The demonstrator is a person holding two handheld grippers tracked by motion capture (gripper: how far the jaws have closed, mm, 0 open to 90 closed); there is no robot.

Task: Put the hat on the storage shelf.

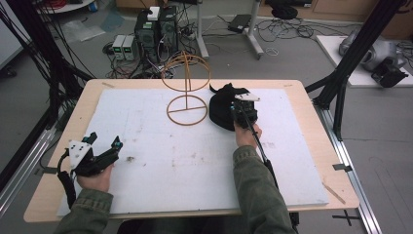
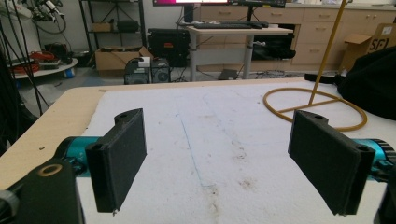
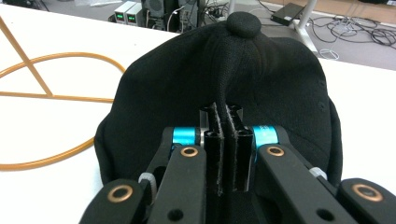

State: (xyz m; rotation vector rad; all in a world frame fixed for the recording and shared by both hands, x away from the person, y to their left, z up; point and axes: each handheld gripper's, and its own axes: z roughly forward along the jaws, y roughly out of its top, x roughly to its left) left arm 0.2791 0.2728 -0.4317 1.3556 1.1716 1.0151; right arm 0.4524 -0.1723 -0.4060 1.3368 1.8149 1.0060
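A wooden table [image 1: 311, 126] carries a white foam board [image 1: 160, 146] that covers most of its top and is marked with small brown stains. At the far middle of the board stands a gold wire hat stand [image 1: 187, 92], a ring base with a thin post and a wire dome on top. Just right of its base lies a black baseball cap [image 1: 221, 111], crown up, with its top button [image 3: 243, 23] pointing away from the person. The right gripper [image 3: 226, 154] sits on the near side of the cap with its jaws pressed together on a pinched ridge of the crown fabric, which rises in a fold from the jaws toward the button. The left gripper [image 2: 224, 163] rests low at the near left of the board, well apart from the cap, with its jaws spread wide and bare board between them. In the left gripper view, a cardboard box [image 2: 380, 44] in the far background shows the letters "SF"; the rest is cut off.
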